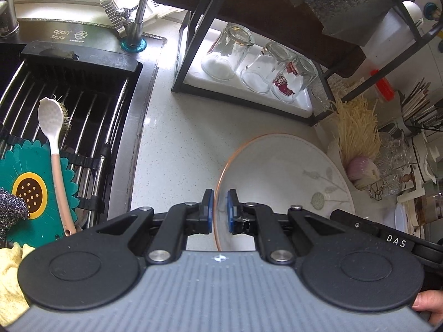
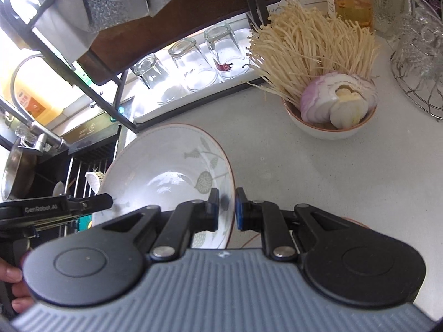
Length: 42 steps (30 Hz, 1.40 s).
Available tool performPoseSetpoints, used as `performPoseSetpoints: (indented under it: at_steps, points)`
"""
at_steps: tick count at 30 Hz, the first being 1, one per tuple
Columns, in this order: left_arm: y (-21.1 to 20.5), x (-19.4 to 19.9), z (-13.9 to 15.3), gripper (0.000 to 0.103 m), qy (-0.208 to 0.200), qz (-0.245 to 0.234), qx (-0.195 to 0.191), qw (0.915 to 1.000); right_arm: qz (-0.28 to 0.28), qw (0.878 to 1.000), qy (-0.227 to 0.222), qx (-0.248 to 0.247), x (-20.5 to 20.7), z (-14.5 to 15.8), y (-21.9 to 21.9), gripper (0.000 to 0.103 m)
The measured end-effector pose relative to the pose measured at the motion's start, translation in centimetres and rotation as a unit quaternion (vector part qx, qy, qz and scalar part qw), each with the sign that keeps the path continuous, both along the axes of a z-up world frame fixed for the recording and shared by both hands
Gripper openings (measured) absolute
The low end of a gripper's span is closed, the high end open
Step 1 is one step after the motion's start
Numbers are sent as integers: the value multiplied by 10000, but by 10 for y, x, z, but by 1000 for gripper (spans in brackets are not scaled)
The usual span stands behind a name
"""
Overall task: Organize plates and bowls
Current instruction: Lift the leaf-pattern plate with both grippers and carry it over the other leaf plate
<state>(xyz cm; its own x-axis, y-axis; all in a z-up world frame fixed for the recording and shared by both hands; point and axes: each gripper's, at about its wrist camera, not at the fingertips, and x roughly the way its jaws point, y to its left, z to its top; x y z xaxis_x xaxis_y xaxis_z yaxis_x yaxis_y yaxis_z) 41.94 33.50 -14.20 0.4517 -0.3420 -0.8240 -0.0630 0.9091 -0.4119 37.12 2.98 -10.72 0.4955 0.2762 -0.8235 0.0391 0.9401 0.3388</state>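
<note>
On the white counter point(image 1: 182, 138), between the sink point(image 1: 69, 105) at its left edge and the bowl point(image 2: 329, 127) toward its right: 1 plate point(image 2: 166, 171), white w/ grey leaf print & thin orange rim, tilted, its far-left edge raised.

Left claw point(image 1: 220, 210): jaws nearly closed, a narrow gap only, one blue pad each side of the plate's left rim. Rim sits in the gap; looks gripped, but pad contact not fully clear. Seen from right wrist cam, this claw's tip meets the plate at its left edge.

Right claw point(image 2: 227, 210): jaws likewise close together, pads either side of the plate's right rim, rim passing between them. Appears clamped on.

So plate held at 2 opposite edges, 1 claw per side.

Other items:
- Bowl: white, orange rim, holds enoki mushrooms point(image 2: 313, 47), cut red onion point(image 2: 321, 96), garlic point(image 2: 346, 108). Stands on counter, apart from the plate, nearer the back right.
- Black metal rack point(image 1: 193, 27) at counter's back edge; white tray point(image 1: 299, 105) under it w/ 3 glasses point(image 1: 229, 52) upside down in a row.
- Sink: black drain rack across it; white spoon point(image 1: 52, 127) w/ pink handle, green sunflower mat point(image 1: 30, 191), steel scourer point(image 1: 11, 207) on it.
- Tap point(image 1: 138, 11) behind the sink.
- Wire basket point(image 2: 420, 63) of glassware at counter's far right; jar of amber liquid point(image 2: 351, 0) behind the bowl.
</note>
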Motion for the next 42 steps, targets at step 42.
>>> performPoseSetpoints:
  at_steps: [42]
  points:
    - [-114,-58,17,11,-64,-1337,193,9908,-1151,9928,-322,3,-124,12,-85,15]
